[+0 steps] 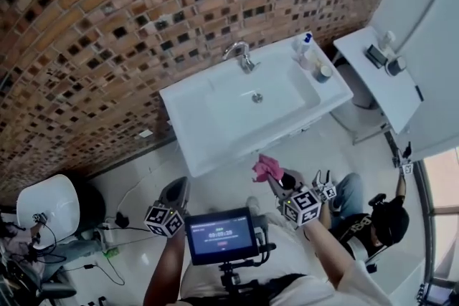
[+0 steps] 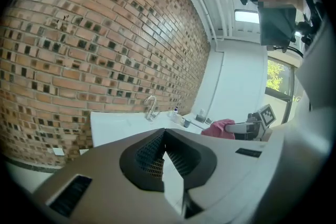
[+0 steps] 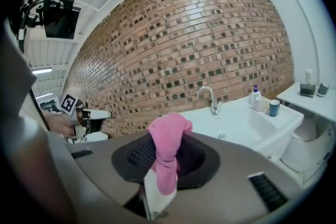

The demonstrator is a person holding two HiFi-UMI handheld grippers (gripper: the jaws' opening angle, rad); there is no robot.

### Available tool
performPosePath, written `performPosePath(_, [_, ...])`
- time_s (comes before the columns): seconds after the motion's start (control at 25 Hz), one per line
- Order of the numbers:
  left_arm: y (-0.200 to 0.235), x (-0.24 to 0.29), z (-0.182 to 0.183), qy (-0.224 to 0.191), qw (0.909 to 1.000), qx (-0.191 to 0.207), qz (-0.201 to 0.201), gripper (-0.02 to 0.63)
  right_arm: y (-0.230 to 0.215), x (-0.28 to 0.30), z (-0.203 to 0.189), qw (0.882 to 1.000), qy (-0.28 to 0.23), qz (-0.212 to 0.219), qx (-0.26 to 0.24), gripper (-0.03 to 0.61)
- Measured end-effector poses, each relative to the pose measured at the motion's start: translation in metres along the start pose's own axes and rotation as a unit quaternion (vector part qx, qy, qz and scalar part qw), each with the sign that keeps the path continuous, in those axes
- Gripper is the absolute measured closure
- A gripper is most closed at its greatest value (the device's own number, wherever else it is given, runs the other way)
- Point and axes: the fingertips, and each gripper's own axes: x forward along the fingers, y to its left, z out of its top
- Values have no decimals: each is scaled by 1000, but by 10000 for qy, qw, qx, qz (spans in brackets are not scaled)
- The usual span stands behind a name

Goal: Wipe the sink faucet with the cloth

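Observation:
The white sink (image 1: 215, 129) stands against the brick wall, with its chrome faucet (image 1: 243, 56) at the back rim. My right gripper (image 1: 275, 180) hangs in front of the sink's near edge, shut on a pink cloth (image 1: 266, 168). In the right gripper view the cloth (image 3: 167, 150) droops between the jaws, with the faucet (image 3: 211, 98) well ahead. My left gripper (image 1: 177, 188) is lower left of the sink, shut with nothing in it (image 2: 164, 135). From there the faucet (image 2: 151, 107) is far off and the cloth (image 2: 220, 127) lies to the right.
A soap bottle (image 1: 303, 47) and a dark cup (image 1: 323, 73) stand on the sink's right corner. A white shelf (image 1: 379, 86) with small items is further right. A person (image 1: 376, 222) sits on the floor at the right. A screen on a stand (image 1: 221, 234) is below me.

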Motion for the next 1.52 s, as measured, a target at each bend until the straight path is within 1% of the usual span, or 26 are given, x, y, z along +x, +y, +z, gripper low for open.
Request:
performPosePath(0.16, [3,-5,-1,1,9999,53,-110,626,16,-1,11,9991,-283,-134,294,477])
performPosePath(0.28, [7,-13,-12,46,9998,-73,-175,626,26,-1,5,9986,-259,-247,381,479])
performPosePath(0.4, [13,-19,-18,105,9997,-80,-225,626,32,-4,5,9980,-332,-318,438,479])
performPosePath(0.52, [19,-23,-20,121,9996,-77,-241,626,32,-8,1,9964,-427,-361,640,480])
performPosePath(0.72, [23,-28,-24,148,9994,-114,-284,626,36,-11,-4,9950,-455,-442,771,480])
performPosePath(0.84, [23,-29,-26,175,9993,-146,-301,626,41,-11,-4,9964,-369,-556,516,482])
performPosePath(0.92, [23,-30,-29,192,9992,-164,-307,626,46,-10,-5,9974,-304,-547,354,482])
performPosePath(1.2, [25,-38,-32,181,9992,-211,-278,626,58,-3,-11,9985,-201,-461,208,482])
performPosePath(1.52, [40,-63,-28,149,9997,29,-189,626,77,20,0,9991,-160,-374,91,482])
